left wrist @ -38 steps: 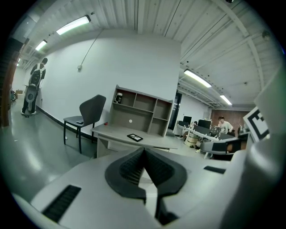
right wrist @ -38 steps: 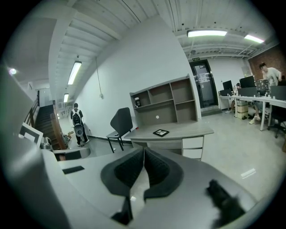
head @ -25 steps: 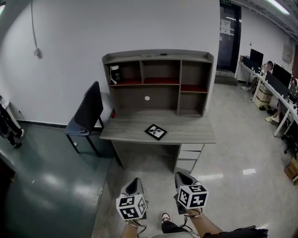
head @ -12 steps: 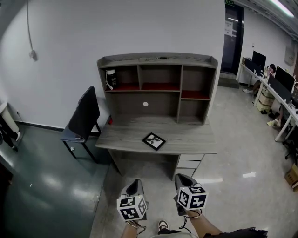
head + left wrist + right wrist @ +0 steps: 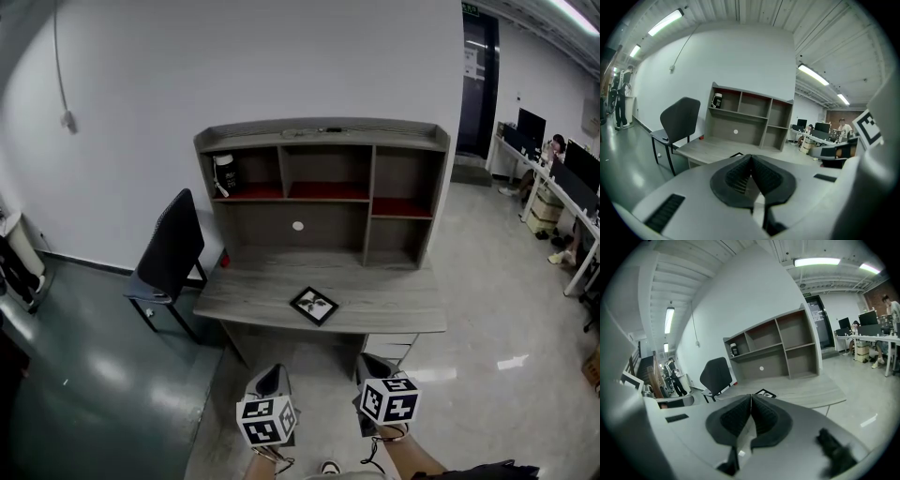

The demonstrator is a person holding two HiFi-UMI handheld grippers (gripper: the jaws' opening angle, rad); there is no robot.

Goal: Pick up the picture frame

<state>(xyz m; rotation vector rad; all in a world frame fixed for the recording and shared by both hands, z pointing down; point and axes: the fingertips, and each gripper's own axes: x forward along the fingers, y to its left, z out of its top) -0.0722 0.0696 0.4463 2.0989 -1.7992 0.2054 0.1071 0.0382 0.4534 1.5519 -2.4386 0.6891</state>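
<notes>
1. Grey wood-grain desk (image 5: 394, 302) w/ shelved hutch (image 5: 323, 133) on top, set against white wall.
2. Black-bordered picture frame (image 5: 314, 306) lying flat on desktop, near front edge, approx. mid-width, turned corner-on. Untouched.
3. Left gripper (image 5: 270, 370) low in head view, short of desk's front edge, well apart from frame. Jaws pressed together in left gripper view, nothing betw. them.
4. Right gripper (image 5: 373, 360) just beside left one, about level w/ it, likewise short of desk. Jaws closed pad to pad in right gripper view, empty. Frame (image 5: 765, 393) visible there just past jaw tips.
5. Black chair (image 5: 172, 253) standing at desk's left end, angled away.
6. Dark jar w/ white top (image 5: 224, 173) in hutch's upper-left compartment. White round spot (image 5: 297, 226) on back panel below.
7. Small red item (image 5: 225, 258) at desktop's left rear corner, too small to ID.
8. Drawers (image 5: 398, 349) under desk's right side.
</notes>
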